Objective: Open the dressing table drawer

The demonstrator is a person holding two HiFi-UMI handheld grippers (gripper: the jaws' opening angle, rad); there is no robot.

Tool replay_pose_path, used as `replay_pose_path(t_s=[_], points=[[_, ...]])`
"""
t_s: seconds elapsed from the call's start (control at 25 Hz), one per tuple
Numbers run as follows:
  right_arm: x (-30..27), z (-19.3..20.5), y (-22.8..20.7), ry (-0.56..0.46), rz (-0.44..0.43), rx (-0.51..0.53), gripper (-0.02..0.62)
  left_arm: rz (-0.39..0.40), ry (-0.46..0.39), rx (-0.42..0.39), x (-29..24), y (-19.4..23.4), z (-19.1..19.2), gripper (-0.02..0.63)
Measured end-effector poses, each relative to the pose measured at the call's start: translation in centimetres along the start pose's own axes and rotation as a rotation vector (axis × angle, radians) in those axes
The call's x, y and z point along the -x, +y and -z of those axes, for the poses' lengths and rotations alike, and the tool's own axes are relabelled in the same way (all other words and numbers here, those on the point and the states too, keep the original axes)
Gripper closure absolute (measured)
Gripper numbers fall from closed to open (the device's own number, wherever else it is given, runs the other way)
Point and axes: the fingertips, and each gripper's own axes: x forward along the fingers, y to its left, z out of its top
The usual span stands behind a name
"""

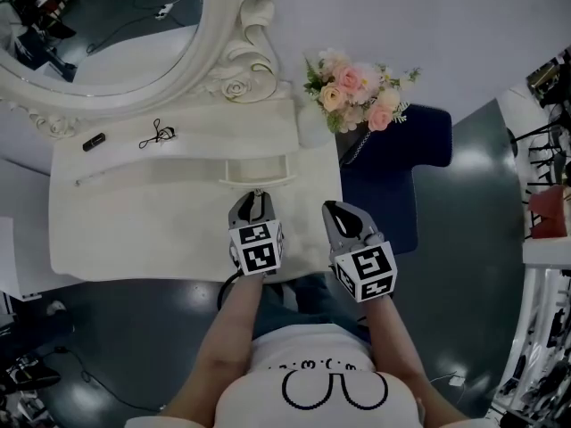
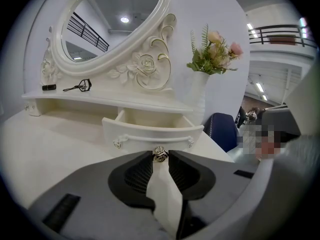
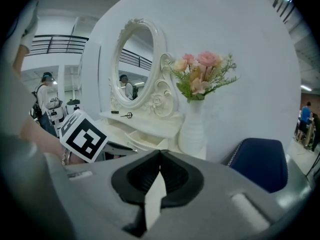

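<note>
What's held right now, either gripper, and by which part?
Left tongs pinch the drawer by its small metal knob at the front's centre, tips only. Right tongs are shut on nothing.

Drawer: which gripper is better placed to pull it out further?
Left. The left gripper has its fingers pinching the knob of the partly open drawer. The right gripper is shut on nothing, off to the drawer's right.
</note>
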Motion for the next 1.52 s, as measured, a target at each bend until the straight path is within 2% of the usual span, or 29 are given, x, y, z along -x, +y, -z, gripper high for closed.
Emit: replay_pose_path(t_s=[0.2, 0.32, 0.48, 0.84, 0.96, 1.08, 1.36, 1.52], points=[[0.1, -0.5, 0.0, -0.006, 0.009, 0.001, 0.594, 0.018, 0.002, 0.005, 0.3, -0.1, -0.1, 0.505], [-0.1, -1.0, 0.3, -0.014, 0.012, 0.003, 0.594, 0.050, -0.001, -0.008, 0.6, -0.6, -0.4, 0.444], [-0.5, -2.0, 0.7, -0.031, 0.020, 0.006, 0.594, 0.077, -0.039, -0.038, 1.9, -0.2, -2.0, 0.431], [-1.9, -4.5, 1.9, -0.092, 0.101, -0.041, 0.594, 0.064, -0.122, -0.054, 5.2, 6.6, -6.4, 0.431], [-1.6, -5.2, 2.2, -0.111, 0.139, -0.055, 0.594, 0.058, -0.160, -0.074, 6.3, 9.3, -8.2, 0.431], [-1.3, -5.6, 2.4, -0.121, 0.159, -0.057, 0.594, 0.093, -0.209, -0.122, 7.4, 10.5, -10.0, 0.431], [-0.4, -7.8, 2.6, -0.168, 0.151, -0.034, 0.594, 0.150, -0.336, -0.216, 9.5, 8.9, -13.5, 0.433], [1.7, -9.9, 2.4, -0.221, 0.151, 0.002, 0.594, 0.144, -0.412, -0.255, 11.5, 7.4, -15.2, 0.443]])
